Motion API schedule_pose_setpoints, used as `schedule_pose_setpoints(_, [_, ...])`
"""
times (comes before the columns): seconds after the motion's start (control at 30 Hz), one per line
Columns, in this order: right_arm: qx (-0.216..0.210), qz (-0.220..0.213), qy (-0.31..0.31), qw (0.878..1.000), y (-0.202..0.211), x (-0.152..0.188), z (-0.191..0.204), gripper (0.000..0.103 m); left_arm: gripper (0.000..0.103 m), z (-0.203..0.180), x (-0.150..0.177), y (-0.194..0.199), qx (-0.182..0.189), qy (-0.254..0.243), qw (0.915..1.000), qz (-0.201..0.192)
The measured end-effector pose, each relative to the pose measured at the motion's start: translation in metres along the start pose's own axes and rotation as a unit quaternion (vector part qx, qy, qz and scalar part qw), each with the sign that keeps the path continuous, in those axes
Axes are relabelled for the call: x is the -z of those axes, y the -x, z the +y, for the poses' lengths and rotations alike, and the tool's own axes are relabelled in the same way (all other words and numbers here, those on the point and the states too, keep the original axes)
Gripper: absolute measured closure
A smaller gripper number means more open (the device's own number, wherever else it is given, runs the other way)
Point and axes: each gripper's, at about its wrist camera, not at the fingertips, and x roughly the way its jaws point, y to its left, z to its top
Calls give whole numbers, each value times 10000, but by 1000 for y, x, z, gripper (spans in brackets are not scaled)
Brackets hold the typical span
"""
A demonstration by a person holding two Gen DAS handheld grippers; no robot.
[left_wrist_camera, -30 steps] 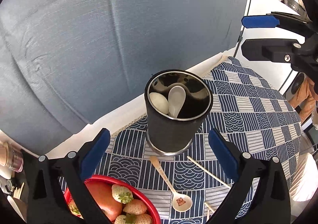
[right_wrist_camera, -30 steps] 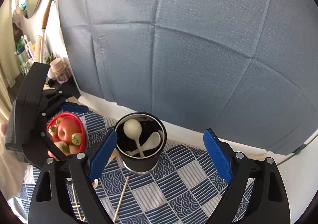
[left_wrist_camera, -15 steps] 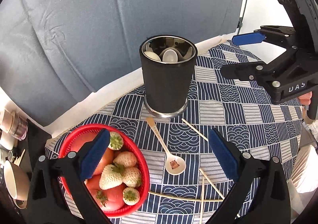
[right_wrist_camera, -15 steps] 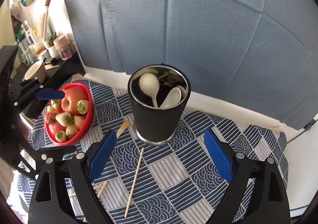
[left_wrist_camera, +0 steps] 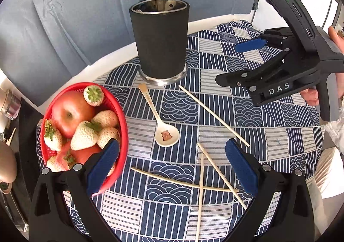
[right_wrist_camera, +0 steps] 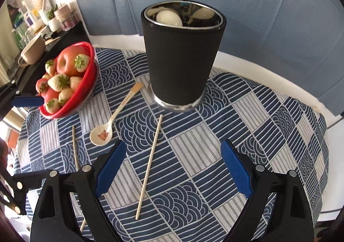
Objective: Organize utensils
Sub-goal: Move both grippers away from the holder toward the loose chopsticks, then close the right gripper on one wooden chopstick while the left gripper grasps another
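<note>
A black utensil cup (left_wrist_camera: pixel 160 42) (right_wrist_camera: pixel 181 57) stands upright at the back of the table, with white spoons (right_wrist_camera: pixel 169 18) inside. A white spoon (left_wrist_camera: pixel 165 132) (right_wrist_camera: pixel 102 133) lies in front of it, bowl toward me. Several wooden chopsticks (left_wrist_camera: pixel 212 113) (right_wrist_camera: pixel 149 166) lie scattered on the cloth. My left gripper (left_wrist_camera: pixel 172 169) is open and empty, above the crossed chopsticks (left_wrist_camera: pixel 201 179). My right gripper (right_wrist_camera: pixel 172 166) is open and empty, over one chopstick; it also shows in the left wrist view (left_wrist_camera: pixel 243 63).
A red basket of apples and strawberries (left_wrist_camera: pixel 122 117) (right_wrist_camera: pixel 91 70) sits at the left, close to my left finger. A blue patterned cloth (left_wrist_camera: pixel 268 134) covers the round table. A shelf with a mug (right_wrist_camera: pixel 32 50) and jars stands beyond the left edge.
Both grippers have pulled back and dropped lower from above the cup. The spoon and chopsticks on the cloth have come into full view. Both stay open.
</note>
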Motion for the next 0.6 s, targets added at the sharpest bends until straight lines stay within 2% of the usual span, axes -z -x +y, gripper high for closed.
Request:
schedule_pose_setpoints(0.2, [-123,192,31,9997,-21,13,7,18,6,-8,27,-14,68,6,9995,315])
schedule_pose_setpoints(0.3, [-156,305,29,9994,-32,18,11,18,6,-11,42,-22,271,-25,9981,549])
schedule_pose_setpoints(0.6, [-198,726,-8,9972,-65,34,18,18,6,-15,73,-40,292,-51,9948,976])
